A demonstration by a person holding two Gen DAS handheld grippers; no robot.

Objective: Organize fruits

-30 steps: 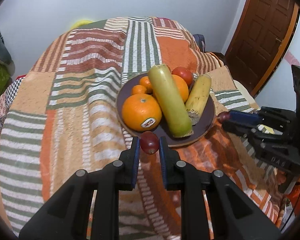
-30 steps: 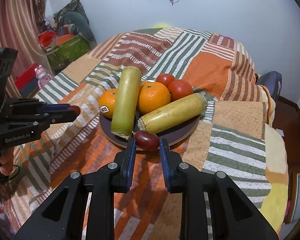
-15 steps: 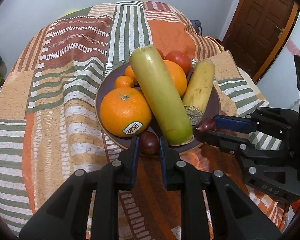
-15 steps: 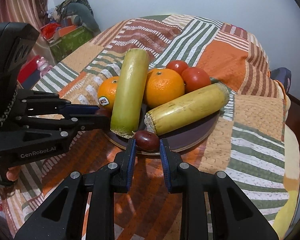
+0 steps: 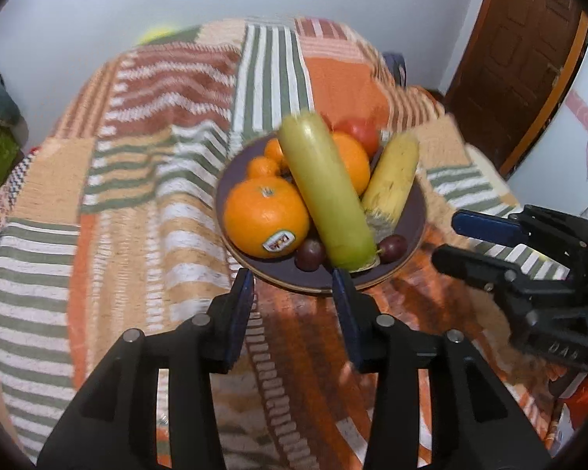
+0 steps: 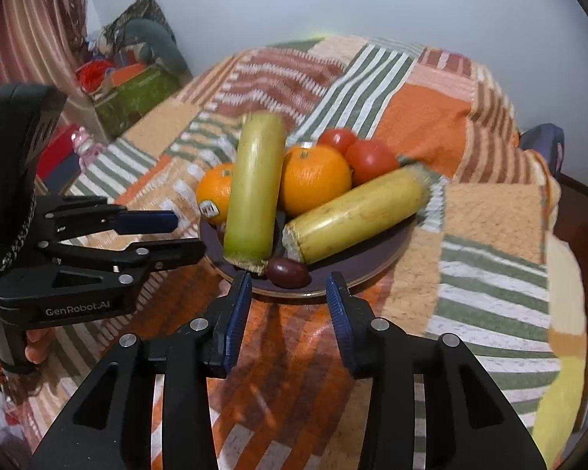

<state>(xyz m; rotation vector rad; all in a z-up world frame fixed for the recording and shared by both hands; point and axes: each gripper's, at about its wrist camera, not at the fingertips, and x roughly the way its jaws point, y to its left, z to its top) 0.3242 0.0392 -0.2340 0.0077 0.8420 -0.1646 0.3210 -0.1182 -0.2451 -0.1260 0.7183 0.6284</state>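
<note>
A dark round plate (image 5: 415,211) (image 6: 372,258) sits on a striped patchwork cloth. It holds oranges (image 5: 265,220) (image 6: 314,184), a green stalk (image 5: 325,192) (image 6: 254,192), a yellow stalk (image 5: 392,180) (image 6: 356,211), tomatoes (image 6: 370,160) and two dark grapes (image 5: 309,254) (image 5: 392,247); one grape (image 6: 288,271) shows in the right wrist view. My left gripper (image 5: 293,282) is open and empty just before the plate's near rim. My right gripper (image 6: 288,288) is open and empty, just behind the grape.
The patchwork cloth (image 5: 145,180) covers the whole round table. The right gripper's body (image 5: 529,274) stands right of the plate; the left gripper's body (image 6: 58,243) stands left of it. A wooden door (image 5: 529,58) is at the right; boxes and clutter (image 6: 129,78) at the left.
Both grippers opened and let go of their grapes, which now lie on the plate's near edge. Both grippers have drawn back a little from the plate.
</note>
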